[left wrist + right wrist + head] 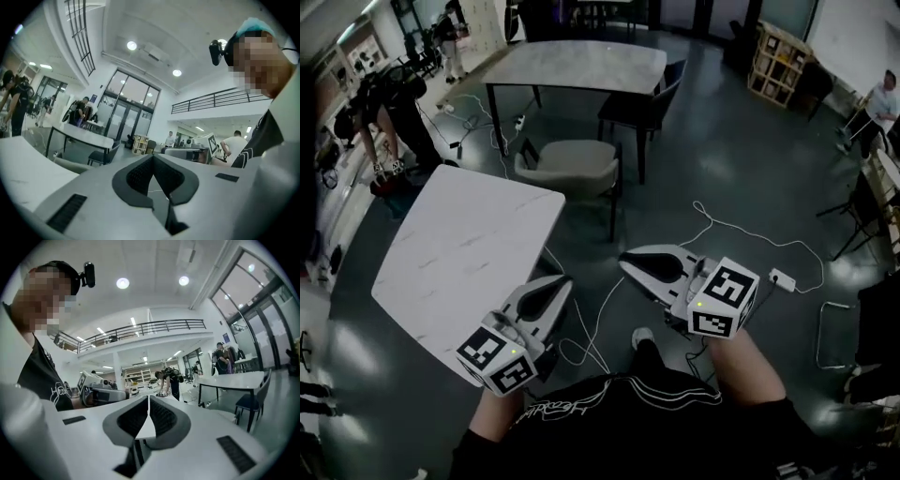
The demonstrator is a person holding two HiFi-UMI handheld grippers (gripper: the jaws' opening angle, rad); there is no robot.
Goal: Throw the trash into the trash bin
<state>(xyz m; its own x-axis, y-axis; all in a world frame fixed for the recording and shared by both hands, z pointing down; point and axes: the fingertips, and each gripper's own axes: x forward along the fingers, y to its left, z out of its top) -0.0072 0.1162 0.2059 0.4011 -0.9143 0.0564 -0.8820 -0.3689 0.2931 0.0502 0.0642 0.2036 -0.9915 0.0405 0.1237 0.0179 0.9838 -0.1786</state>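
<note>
I hold left gripper (561, 283) and right gripper (630, 261) closed, empty, beside white table (459, 234); next: locate trash.

White marble-patterned rectangular table (469, 239), centre left, standing on a dark glossy floor (750, 178). Beige padded chair (567, 169) just beyond its far corner. Long grey-topped table with black legs (581, 64), top centre, with a dark chair (642, 108) at its right end. White cable (741, 234) runs to a white power strip (782, 278), right. Wooden shelf unit (778, 56), upper right.
</note>
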